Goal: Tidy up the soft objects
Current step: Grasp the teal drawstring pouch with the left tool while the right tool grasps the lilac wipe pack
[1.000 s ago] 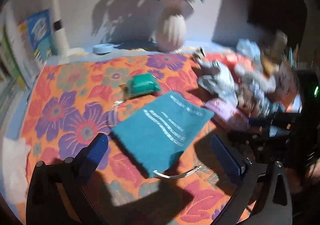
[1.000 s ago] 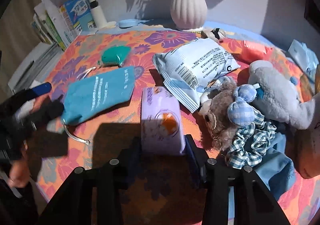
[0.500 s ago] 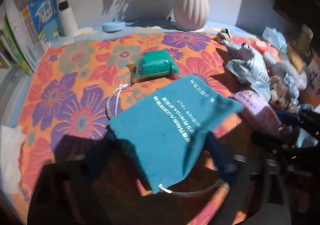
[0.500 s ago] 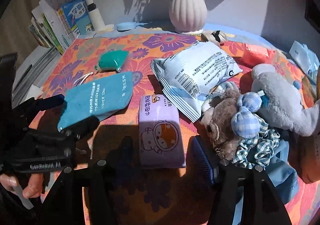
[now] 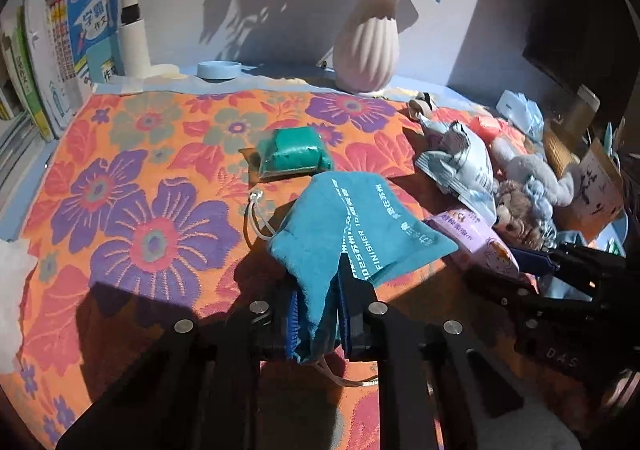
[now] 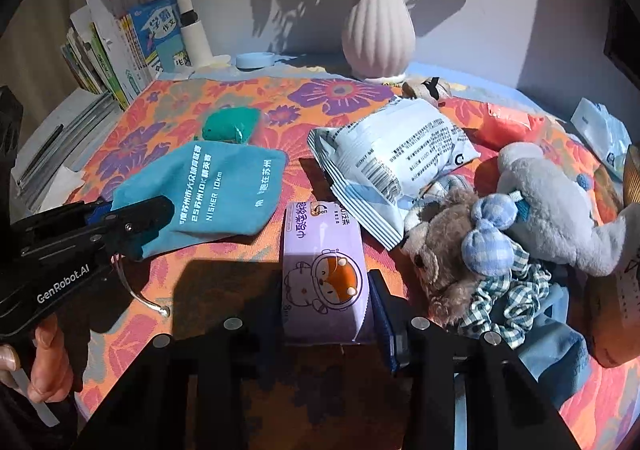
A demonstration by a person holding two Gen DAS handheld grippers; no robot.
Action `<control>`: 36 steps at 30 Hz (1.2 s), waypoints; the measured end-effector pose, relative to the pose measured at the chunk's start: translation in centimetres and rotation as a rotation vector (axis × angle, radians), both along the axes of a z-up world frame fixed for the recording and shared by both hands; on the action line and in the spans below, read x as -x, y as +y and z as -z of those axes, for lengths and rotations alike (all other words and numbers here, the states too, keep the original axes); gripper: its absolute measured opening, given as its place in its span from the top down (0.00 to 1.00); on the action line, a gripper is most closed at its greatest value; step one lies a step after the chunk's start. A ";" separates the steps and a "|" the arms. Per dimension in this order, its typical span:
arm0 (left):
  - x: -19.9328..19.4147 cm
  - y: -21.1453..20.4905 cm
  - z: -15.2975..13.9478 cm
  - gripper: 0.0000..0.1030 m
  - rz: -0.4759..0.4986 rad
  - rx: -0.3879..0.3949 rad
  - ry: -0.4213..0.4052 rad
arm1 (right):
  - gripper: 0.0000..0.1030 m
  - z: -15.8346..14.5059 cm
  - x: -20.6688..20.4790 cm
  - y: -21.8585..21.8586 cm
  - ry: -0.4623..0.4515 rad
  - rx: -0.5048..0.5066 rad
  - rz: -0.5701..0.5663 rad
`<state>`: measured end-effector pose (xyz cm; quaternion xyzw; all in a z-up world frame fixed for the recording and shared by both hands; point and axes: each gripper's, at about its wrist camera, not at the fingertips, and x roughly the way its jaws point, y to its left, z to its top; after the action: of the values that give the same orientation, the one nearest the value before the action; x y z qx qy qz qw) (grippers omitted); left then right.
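My left gripper (image 5: 318,314) is shut on the near corner of a teal drawstring bag (image 5: 352,234), which bunches up off the flowered cloth; the bag also shows in the right wrist view (image 6: 216,189), with the left gripper (image 6: 132,217) on its edge. My right gripper (image 6: 324,314) straddles a purple tissue pack (image 6: 324,270) with its jaws close against the pack's sides. The pack lies flat on the cloth and shows in the left wrist view (image 5: 476,242). A small green packet (image 5: 292,149) lies beyond the bag.
A white snack bag (image 6: 392,153), a brown teddy bear (image 6: 444,250) with a blue bow, a grey plush (image 6: 560,205) and checked fabric (image 6: 512,294) crowd the right. A pink vase (image 6: 378,33) stands at the back, books (image 6: 120,49) at the left.
My left gripper went from open and short of the teal bag to shut on its near corner. My right gripper opened around the purple pack and has closed in on it again.
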<state>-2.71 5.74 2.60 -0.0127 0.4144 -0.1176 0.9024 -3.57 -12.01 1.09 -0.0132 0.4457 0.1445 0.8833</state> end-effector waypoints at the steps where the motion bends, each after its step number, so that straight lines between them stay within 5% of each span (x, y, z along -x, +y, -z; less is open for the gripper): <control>1: 0.0 -0.1 0.0 0.85 -0.003 -0.008 -0.002 | 0.61 0.1 0.0 -0.1 0.004 -0.004 0.001; 4: -0.1 0.2 0.1 0.53 0.028 0.007 0.032 | 0.61 0.1 0.0 -0.1 0.005 -0.005 -0.007; 6: 0.4 0.4 -0.1 0.17 0.065 0.016 0.020 | 0.61 0.2 0.0 -0.2 0.002 -0.004 -0.010; 11: 1.3 -0.2 -0.5 0.14 0.154 -0.019 -0.010 | 0.61 0.2 0.0 -0.3 -0.001 -0.007 -0.012; 17: -0.5 -3.4 1.4 0.15 0.132 -0.256 0.025 | 0.61 0.2 -0.1 -0.5 0.000 -0.022 -0.014; 19: -1.1 -3.5 1.3 0.20 0.114 -0.241 0.021 | 0.61 0.2 0.0 -0.6 0.000 -0.032 -0.015; 24: -1.4 -3.3 1.0 0.74 0.098 -0.202 -0.009 | 0.51 0.2 -0.1 0.2 -0.006 -0.002 -0.028; 26: -1.1 -3.1 0.7 0.82 0.099 -0.171 -0.027 | 0.52 0.2 0.0 0.8 -0.022 0.038 -0.025; 27: -1.0 -3.1 0.5 0.84 0.096 -0.161 -0.040 | 0.62 0.1 0.1 0.9 -0.033 0.054 -0.021; 36: 1.0 -2.0 -2.4 0.85 0.091 -0.024 -0.103 | 0.62 -2.5 1.5 -1.2 -0.075 -0.095 -0.004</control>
<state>-3.76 3.73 5.05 0.0229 0.3690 -0.1541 0.9163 -5.09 -13.17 3.58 0.0221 0.4049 0.1668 0.8988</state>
